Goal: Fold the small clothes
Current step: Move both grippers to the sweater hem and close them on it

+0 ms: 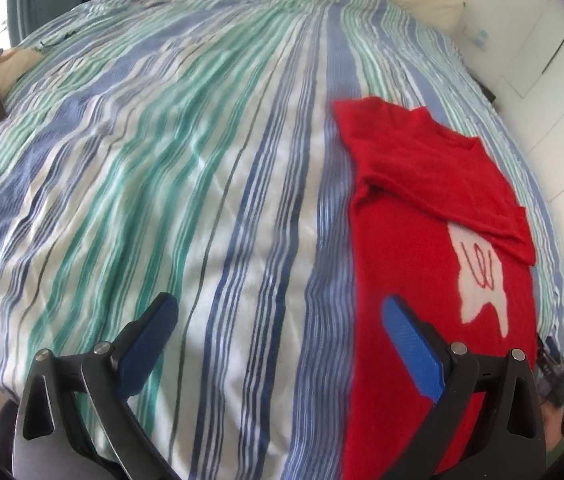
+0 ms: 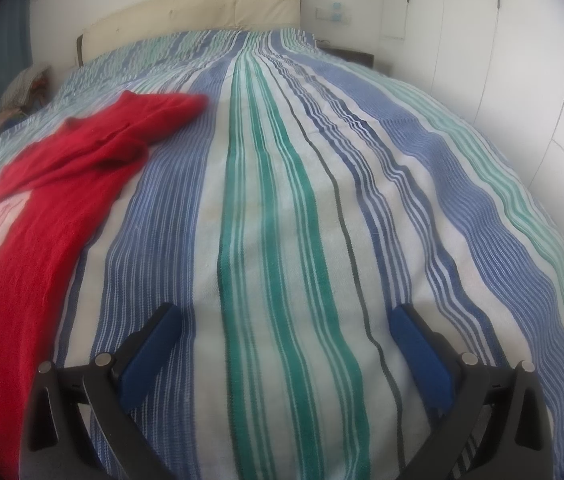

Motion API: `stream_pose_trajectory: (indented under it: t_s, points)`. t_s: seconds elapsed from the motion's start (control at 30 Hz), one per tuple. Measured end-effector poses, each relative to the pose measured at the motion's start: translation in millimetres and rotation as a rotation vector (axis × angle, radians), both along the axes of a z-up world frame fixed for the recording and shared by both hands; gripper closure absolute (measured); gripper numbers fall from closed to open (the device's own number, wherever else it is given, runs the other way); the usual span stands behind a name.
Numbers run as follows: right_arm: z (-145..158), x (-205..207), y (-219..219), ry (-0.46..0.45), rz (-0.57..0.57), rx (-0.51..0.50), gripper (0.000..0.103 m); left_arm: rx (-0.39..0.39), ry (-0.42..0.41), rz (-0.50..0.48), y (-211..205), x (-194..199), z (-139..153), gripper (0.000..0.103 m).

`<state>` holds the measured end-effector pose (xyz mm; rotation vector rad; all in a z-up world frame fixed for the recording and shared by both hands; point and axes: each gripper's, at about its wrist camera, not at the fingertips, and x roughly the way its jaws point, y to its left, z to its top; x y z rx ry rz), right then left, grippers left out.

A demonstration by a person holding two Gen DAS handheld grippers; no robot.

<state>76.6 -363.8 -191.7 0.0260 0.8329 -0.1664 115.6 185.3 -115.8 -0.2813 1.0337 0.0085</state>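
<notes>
A bed (image 2: pixel 282 220) under a blue, green and white striped cover fills a white-walled room. The red sweater (image 1: pixel 421 216) lies on it, partly folded. The left hand-held gripper (image 1: pixel 278 312) and right hand-held gripper (image 2: pixel 285 320) both gape wide, empty.

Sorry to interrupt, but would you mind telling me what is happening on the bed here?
A person is folding a small red sweater on a bed with a striped cover, using two handheld grippers. The sweater lies flat with a sleeve already folded across its body. Right now neither gripper holds anything: the left gripper hovers open beside the sweater's edge, and the right gripper hovers open over bare cover on the other side.
</notes>
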Motion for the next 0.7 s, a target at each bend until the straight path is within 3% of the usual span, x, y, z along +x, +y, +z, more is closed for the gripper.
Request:
stream_pose_trajectory:
  t_s: [0.13,0.27,0.3,0.47,0.57,0.7]
  points:
    - [1,4,0,0.02,0.003,0.003,0.0,0.122,-0.05,-0.043,17,-15,51,0.001]
    - [2,10,-2,0.053,0.017,0.015,0.0,0.254,0.112,-0.023,35,-23,48,0.001]
    - [2,12,-2,0.06,0.024,0.018,0.0,0.235,0.138,-0.02,37,-29,42,0.001]
    - [8,23,-5,0.138,0.073,0.028,0.0,-0.017,0.214,-0.048,23,-65,1,0.001]
    - [23,27,-2,0.222,0.119,0.056,0.002,-0.032,0.23,-0.089,-4,-83,-15,0.001]
    - [57,5,20,0.26,0.256,0.146,0.005,-0.036,0.244,-0.166,-39,-94,-25,0.001]
